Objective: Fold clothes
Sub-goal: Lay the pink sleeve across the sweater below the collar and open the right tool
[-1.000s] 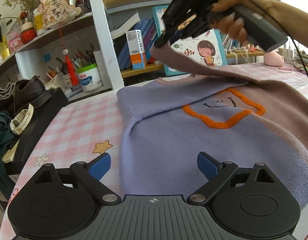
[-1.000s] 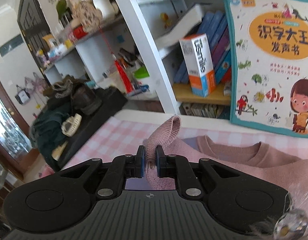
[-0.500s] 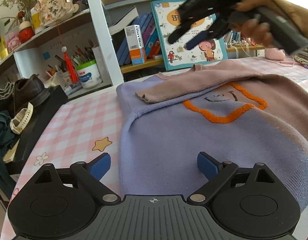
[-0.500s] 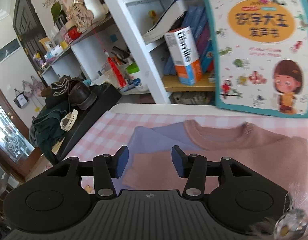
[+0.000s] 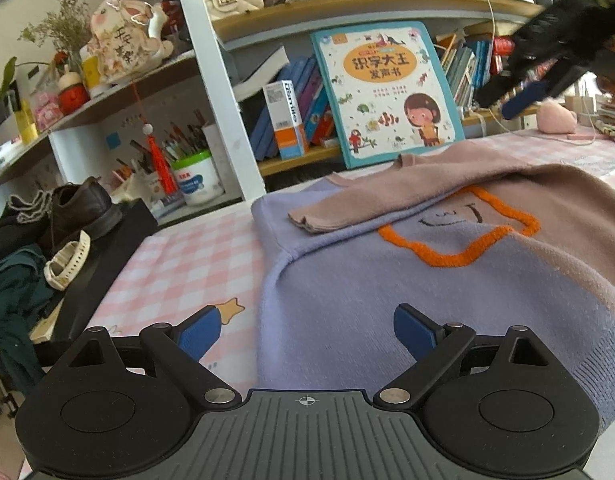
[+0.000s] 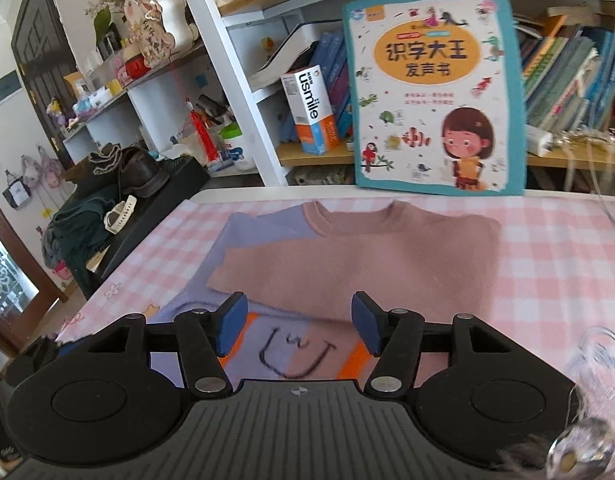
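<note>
A lilac and dusty-pink sweater [image 5: 347, 280] with an orange outline and a stitched face lies flat on the pink checked tablecloth [image 5: 175, 256]. Its pink sleeve [image 5: 371, 204] lies folded across the chest, cuff toward the left. The sweater also shows in the right wrist view [image 6: 359, 252]. My left gripper [image 5: 307, 330] is open and empty, low over the sweater's near lilac hem. My right gripper [image 6: 299, 322] is open and empty, above the stitched face; it shows raised at the upper right in the left wrist view [image 5: 523, 100].
A children's picture book [image 5: 383, 92] leans on the bookshelf behind the table. A black case [image 5: 107, 248] with a brown shoe [image 5: 79, 208] and a watch stands left of the table. A pink object [image 5: 555, 118] and cable lie at the far right.
My right gripper let go of the pink sleeve, which now lies folded across the chest. It then opened wider and drew back up to the right. My left gripper stayed put.
</note>
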### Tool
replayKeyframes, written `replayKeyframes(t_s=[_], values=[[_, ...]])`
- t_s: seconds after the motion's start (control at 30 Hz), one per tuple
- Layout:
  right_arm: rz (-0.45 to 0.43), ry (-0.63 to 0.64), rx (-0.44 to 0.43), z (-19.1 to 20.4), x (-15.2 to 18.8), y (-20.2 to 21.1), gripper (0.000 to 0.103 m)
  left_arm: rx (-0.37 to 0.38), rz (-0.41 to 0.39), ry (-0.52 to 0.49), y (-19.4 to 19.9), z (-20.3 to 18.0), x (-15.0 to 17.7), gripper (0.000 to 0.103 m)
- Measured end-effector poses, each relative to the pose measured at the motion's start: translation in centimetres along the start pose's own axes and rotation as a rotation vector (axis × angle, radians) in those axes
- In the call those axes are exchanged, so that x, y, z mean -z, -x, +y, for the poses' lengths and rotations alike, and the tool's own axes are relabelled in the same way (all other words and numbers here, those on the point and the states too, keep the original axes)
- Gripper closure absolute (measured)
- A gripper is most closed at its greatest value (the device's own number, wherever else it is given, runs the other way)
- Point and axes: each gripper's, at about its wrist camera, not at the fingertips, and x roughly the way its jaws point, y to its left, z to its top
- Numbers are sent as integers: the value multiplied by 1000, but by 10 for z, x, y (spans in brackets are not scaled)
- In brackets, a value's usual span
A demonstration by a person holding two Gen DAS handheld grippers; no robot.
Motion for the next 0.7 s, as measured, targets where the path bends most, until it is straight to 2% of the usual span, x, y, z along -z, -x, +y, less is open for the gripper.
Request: replayKeyframes(t_s=[0.23,0.7], values=[[-31,-30,23,-4,26,41,45,-4,-23,14,4,2,0,8],[-106,-92,117,-5,105,136,42,-17,-122,-52,19,-10,2,6]])
